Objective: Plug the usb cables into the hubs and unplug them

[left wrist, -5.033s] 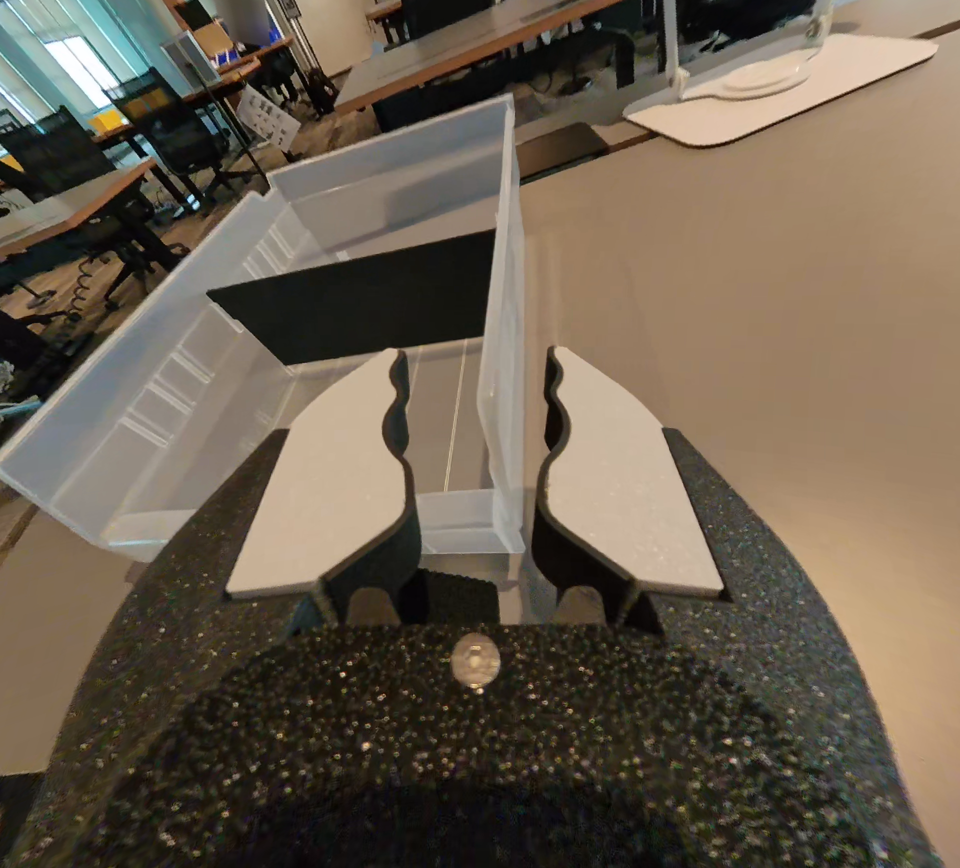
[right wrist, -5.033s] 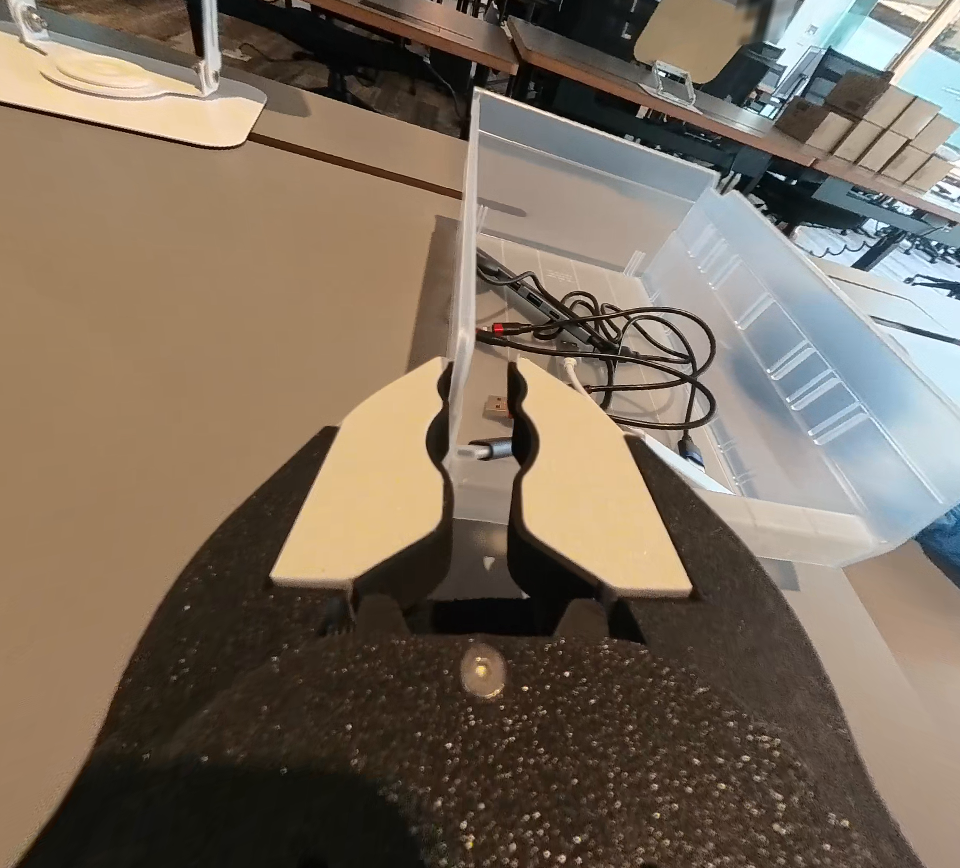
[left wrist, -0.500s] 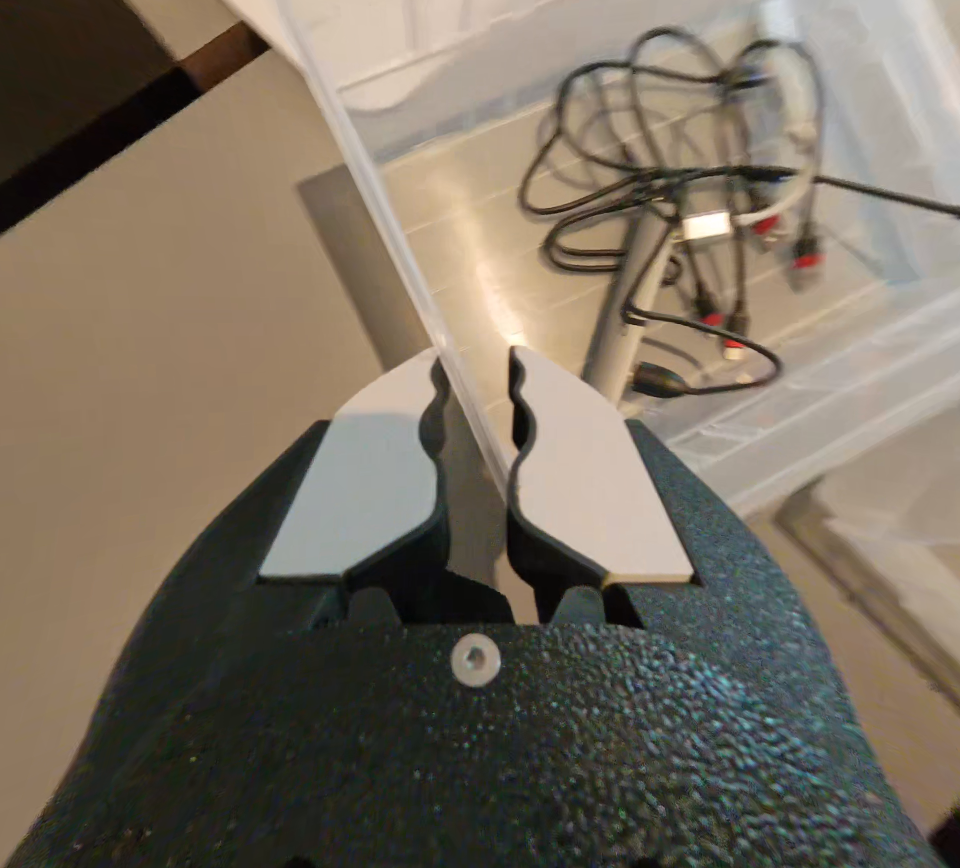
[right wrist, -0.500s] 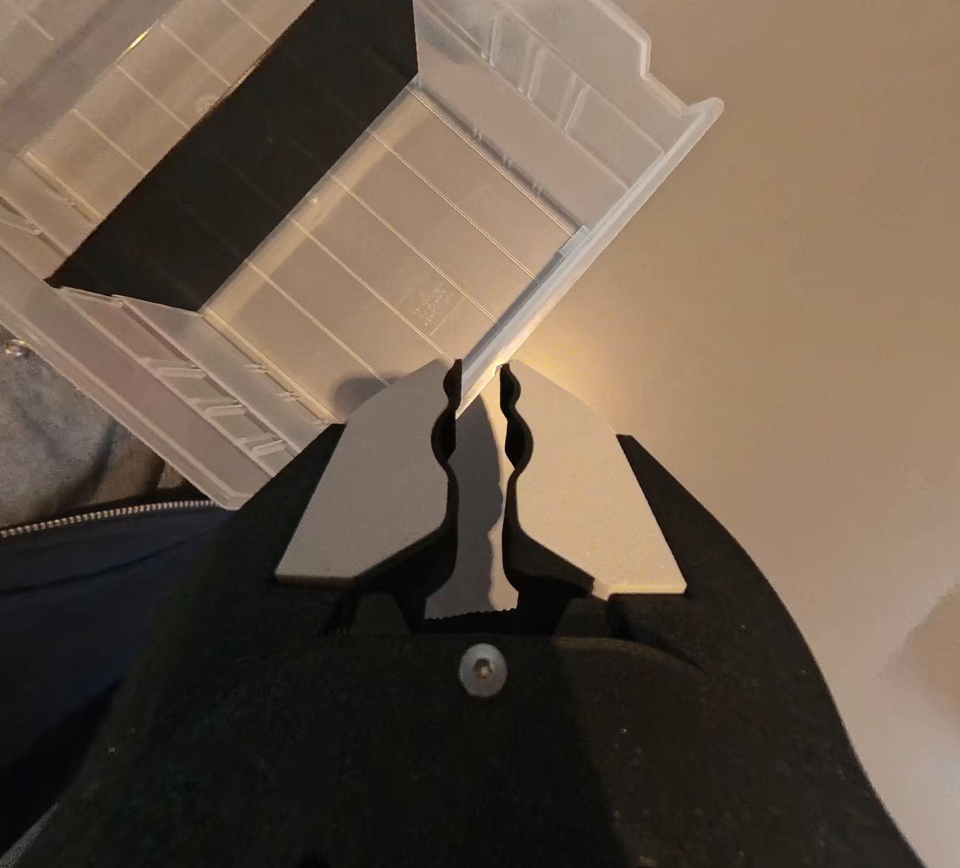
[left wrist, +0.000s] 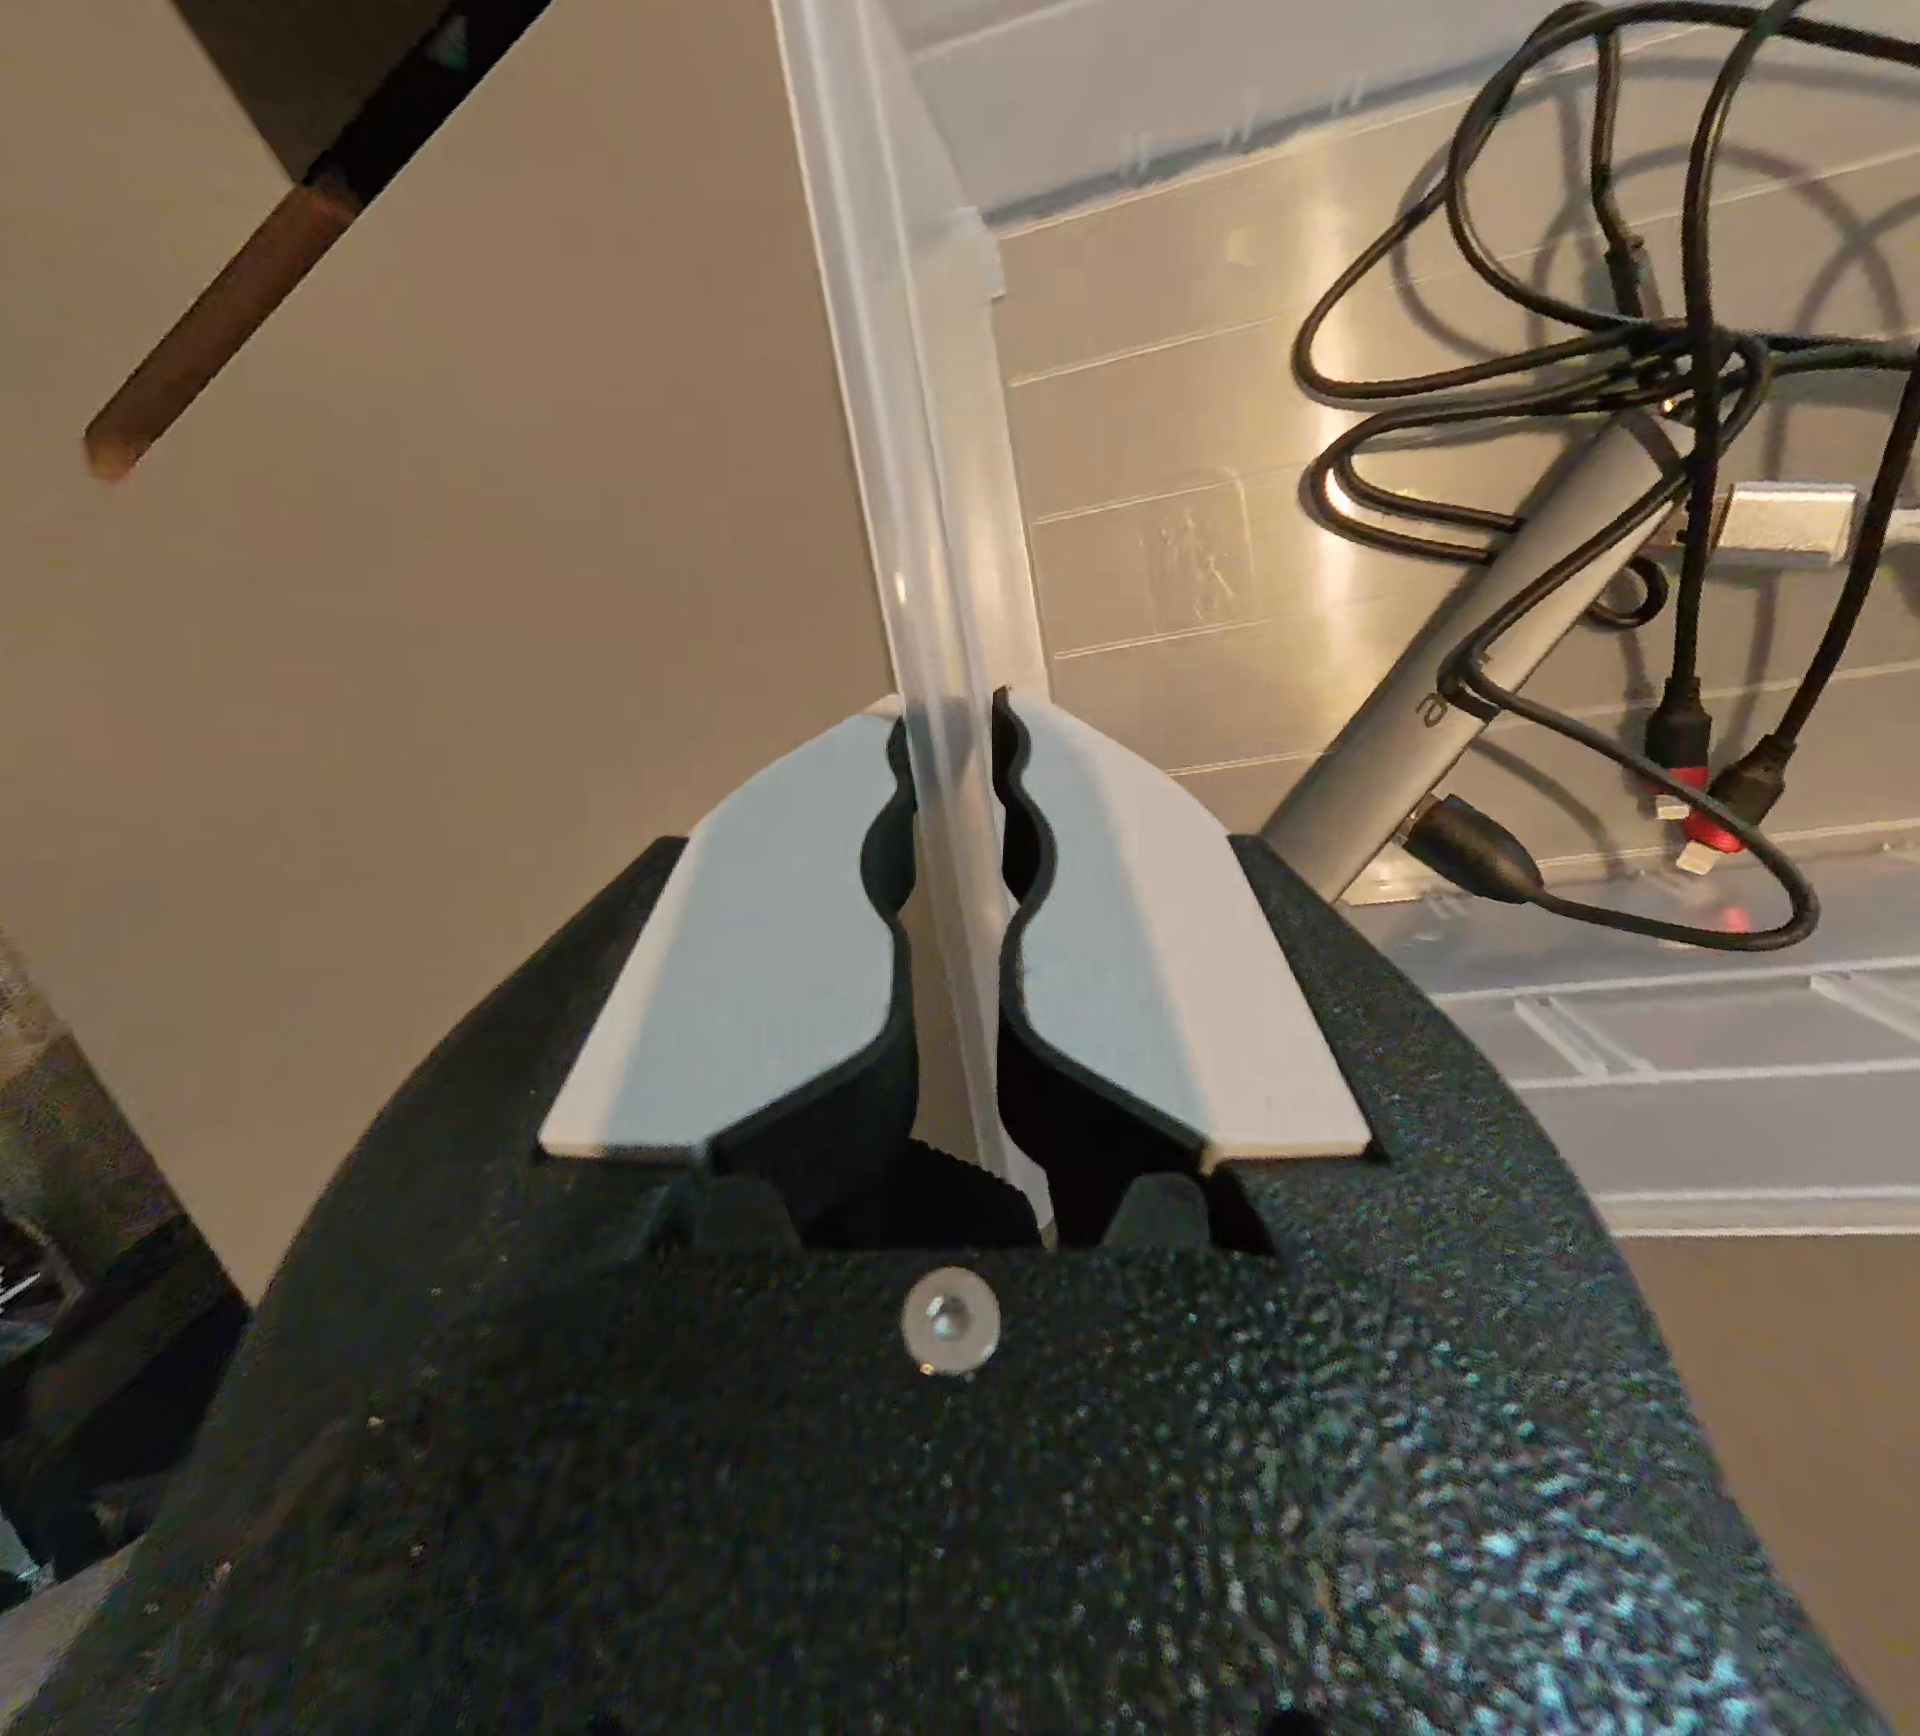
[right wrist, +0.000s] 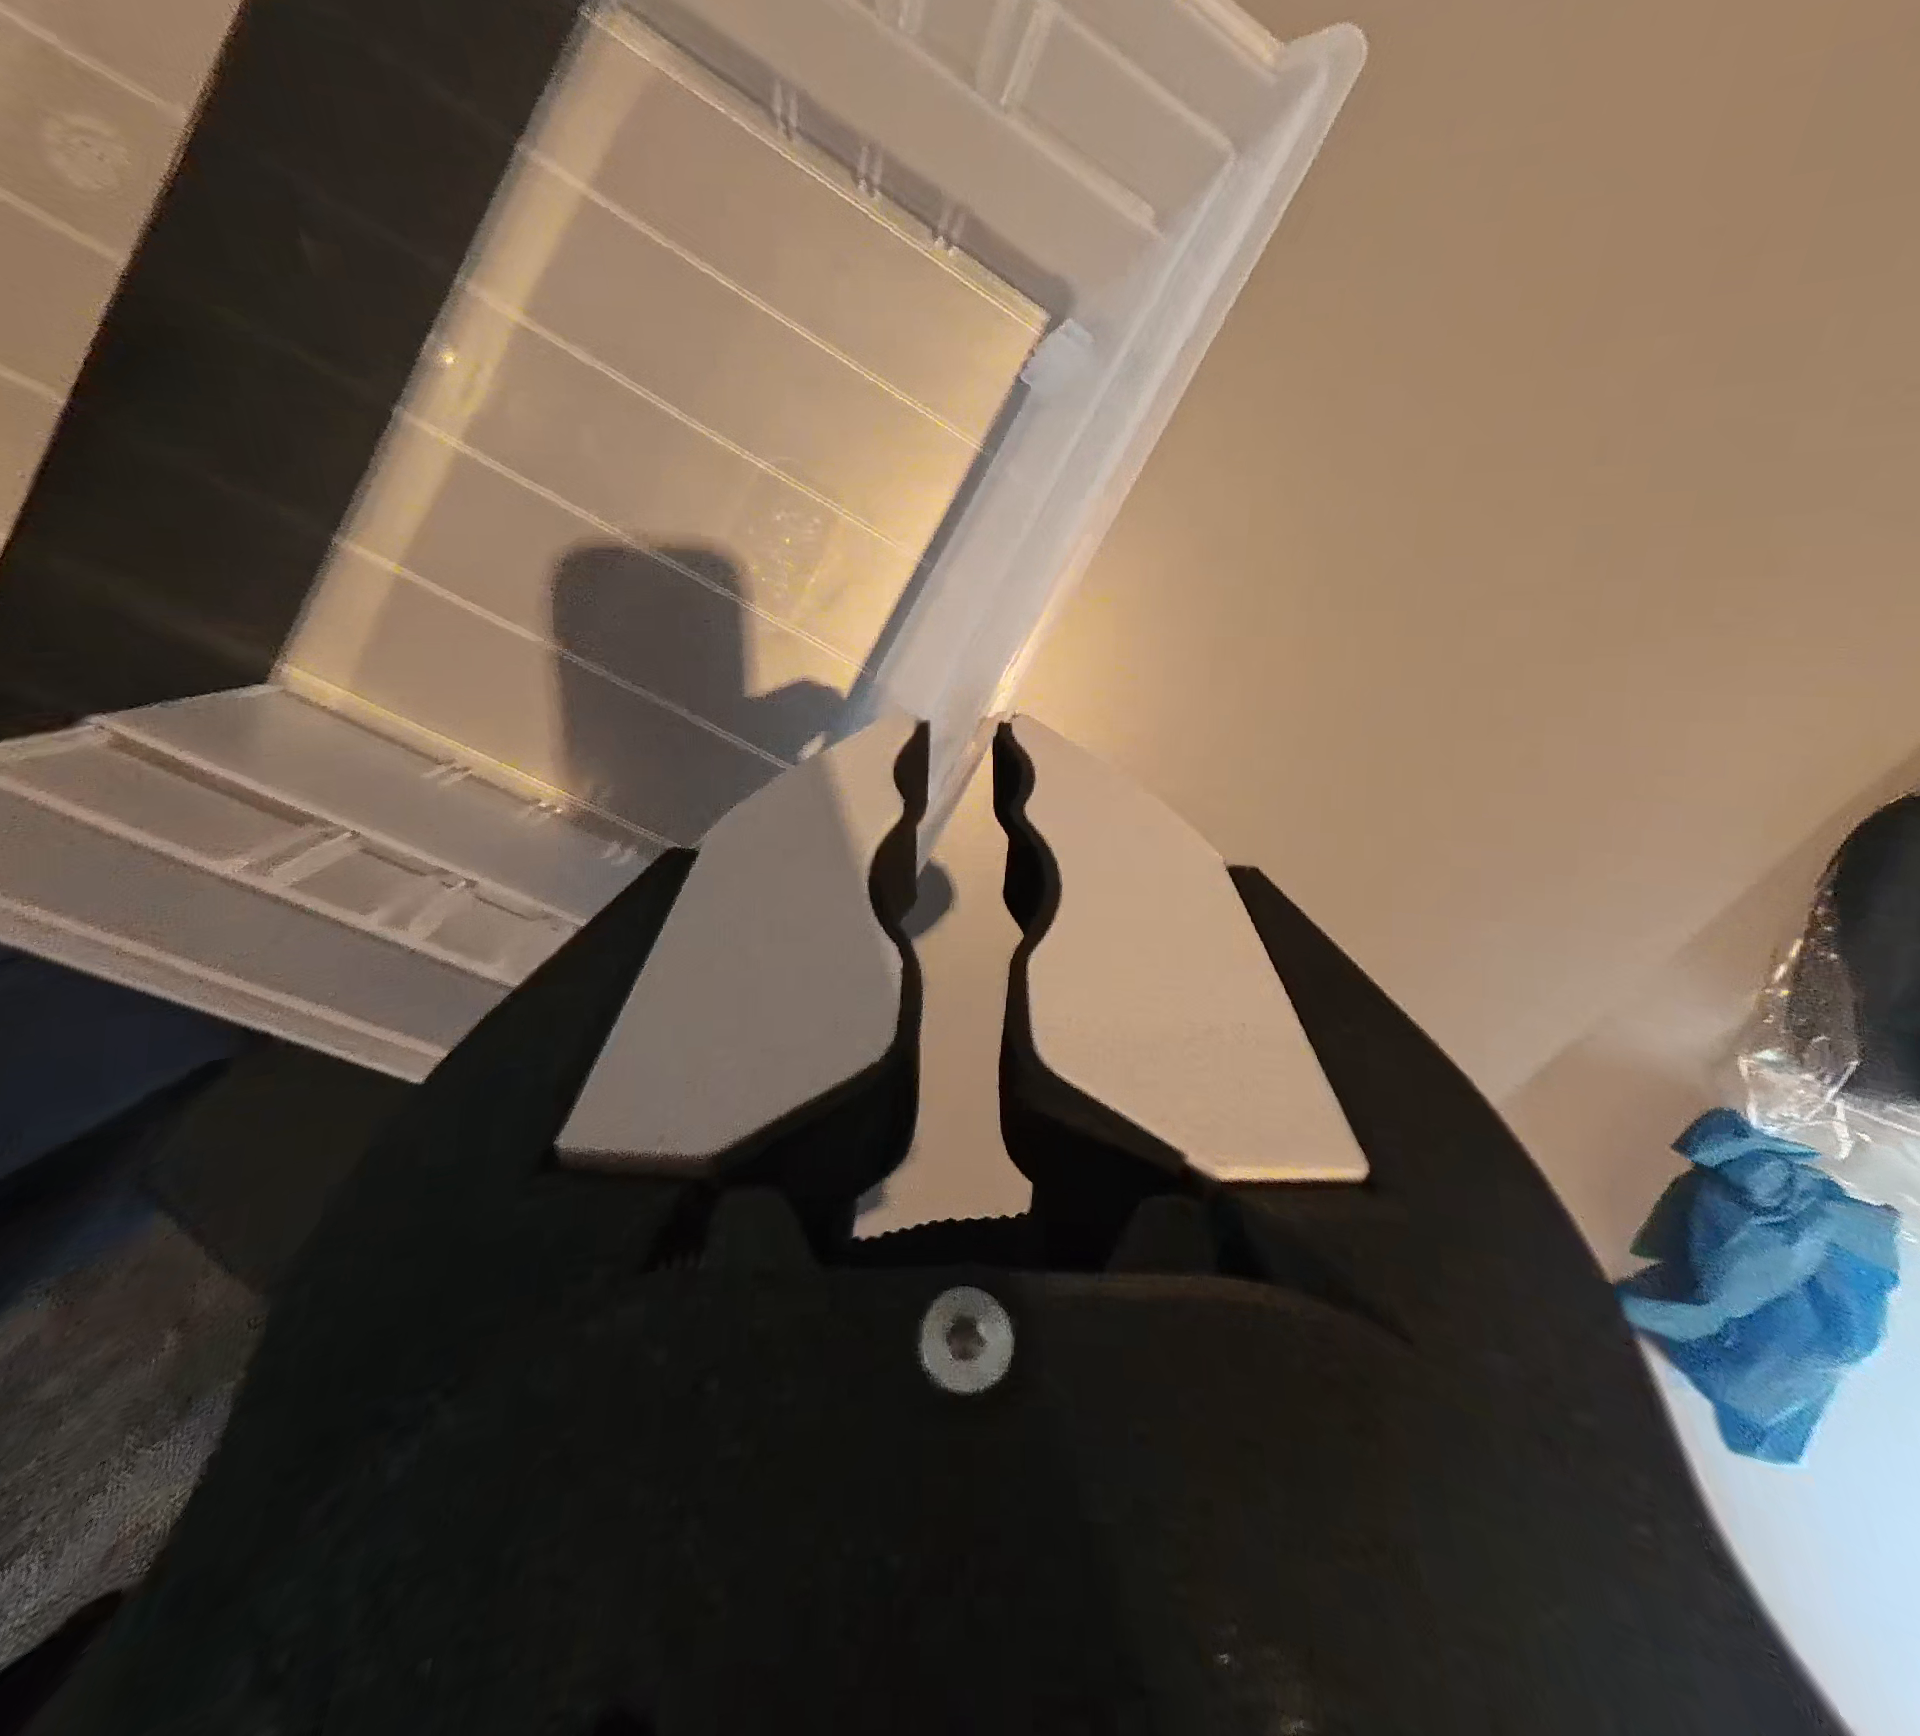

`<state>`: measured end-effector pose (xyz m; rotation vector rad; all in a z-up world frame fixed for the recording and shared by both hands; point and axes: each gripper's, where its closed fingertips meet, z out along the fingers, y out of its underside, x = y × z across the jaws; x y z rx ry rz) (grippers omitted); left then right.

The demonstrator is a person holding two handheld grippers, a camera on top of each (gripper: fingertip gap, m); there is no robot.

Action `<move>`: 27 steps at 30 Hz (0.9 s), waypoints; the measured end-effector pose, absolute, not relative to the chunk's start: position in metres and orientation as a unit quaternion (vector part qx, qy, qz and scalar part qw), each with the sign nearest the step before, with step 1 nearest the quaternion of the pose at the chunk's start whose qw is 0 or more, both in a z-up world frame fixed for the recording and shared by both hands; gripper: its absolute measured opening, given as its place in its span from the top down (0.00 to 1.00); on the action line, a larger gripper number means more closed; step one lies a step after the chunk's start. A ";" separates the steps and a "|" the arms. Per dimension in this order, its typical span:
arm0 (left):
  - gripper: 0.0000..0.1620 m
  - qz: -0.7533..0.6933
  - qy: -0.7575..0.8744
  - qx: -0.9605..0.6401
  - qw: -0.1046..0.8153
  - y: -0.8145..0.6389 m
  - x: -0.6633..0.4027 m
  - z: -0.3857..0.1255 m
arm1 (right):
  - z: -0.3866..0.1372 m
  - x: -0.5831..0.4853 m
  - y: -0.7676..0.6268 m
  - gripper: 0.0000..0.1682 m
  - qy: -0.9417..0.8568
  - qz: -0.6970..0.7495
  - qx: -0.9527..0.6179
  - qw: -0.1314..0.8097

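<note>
USB cables [left wrist: 1621,398], black, several red-tipped, lie tangled over a grey hub [left wrist: 1475,647] on the floor of a clear bin [left wrist: 1122,315] on the tan worktop [left wrist: 468,491]; no plug visibly seated, so plugging and unplugging both appear left to do. Left tongs [left wrist: 951,813] clamp the bin's wall; right tongs [right wrist: 961,813] pinch its rim at the empty compartment. The hub's small marking is unreadable.

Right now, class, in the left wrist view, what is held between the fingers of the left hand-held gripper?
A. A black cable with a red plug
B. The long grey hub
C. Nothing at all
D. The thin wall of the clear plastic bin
D: the left hand-held gripper is closed on the upright thin wall of the clear plastic bin, while the tangled black cables and the long grey hub lie untouched inside.
</note>
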<state>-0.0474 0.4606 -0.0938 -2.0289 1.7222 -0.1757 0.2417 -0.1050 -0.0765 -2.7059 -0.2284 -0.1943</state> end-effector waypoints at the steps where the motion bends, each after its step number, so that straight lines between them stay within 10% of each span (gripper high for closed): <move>1: 0.93 -0.068 0.629 -0.737 0.238 0.465 -0.057 -0.094 | -0.077 0.247 -0.103 0.93 -0.082 -0.070 -0.973 0.204; 18: 0.90 -0.051 0.625 -0.719 0.299 0.524 -0.150 -0.094 | -0.067 0.396 -0.037 0.95 -0.023 -0.256 -0.950 0.179; 27: 0.90 -0.063 0.618 -0.719 0.311 0.527 -0.150 -0.094 | -0.014 0.272 -0.120 0.73 0.124 -0.178 -0.892 0.396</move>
